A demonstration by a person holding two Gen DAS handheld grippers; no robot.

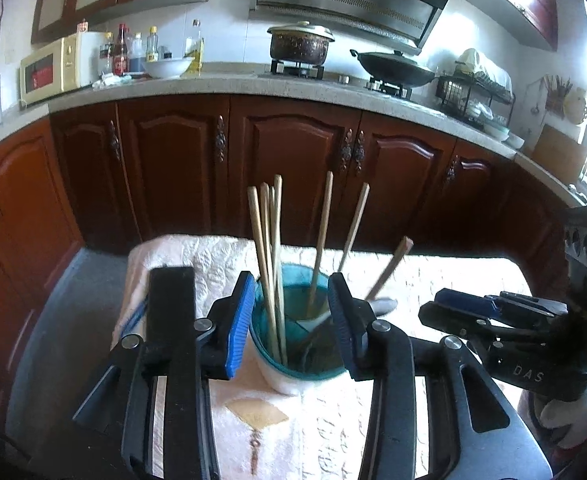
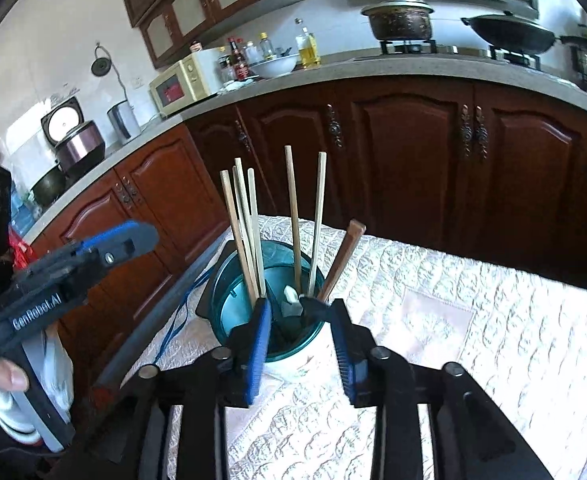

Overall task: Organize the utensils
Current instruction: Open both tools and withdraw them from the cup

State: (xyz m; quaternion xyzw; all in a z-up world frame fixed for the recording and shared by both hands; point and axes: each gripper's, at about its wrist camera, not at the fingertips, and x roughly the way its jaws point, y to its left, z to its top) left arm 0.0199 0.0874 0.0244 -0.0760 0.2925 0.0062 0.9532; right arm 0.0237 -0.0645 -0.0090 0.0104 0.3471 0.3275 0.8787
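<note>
A teal-rimmed white utensil cup [image 1: 293, 376] [image 2: 233, 312] stands on a quilted white cloth. Several wooden chopsticks [image 1: 267, 248] [image 2: 245, 232] stand in it, with a darker brown one [image 1: 391, 266] [image 2: 341, 256] leaning right and a white spoon [image 1: 381, 306] [image 2: 291, 298] inside. My left gripper [image 1: 291, 316] is open, its blue pads on either side of the cup's near rim. My right gripper [image 2: 301, 336] is open just in front of the cup, empty. It also shows at the right of the left wrist view [image 1: 493, 312].
The quilted cloth [image 2: 473, 320] covers a small table. Dark wooden cabinets [image 1: 293, 168] run behind it under a countertop with a microwave [image 1: 53, 68], bottles, a pot [image 1: 299, 42] and a wok [image 1: 397, 68]. A blue cord [image 2: 177, 316] lies at the table's left.
</note>
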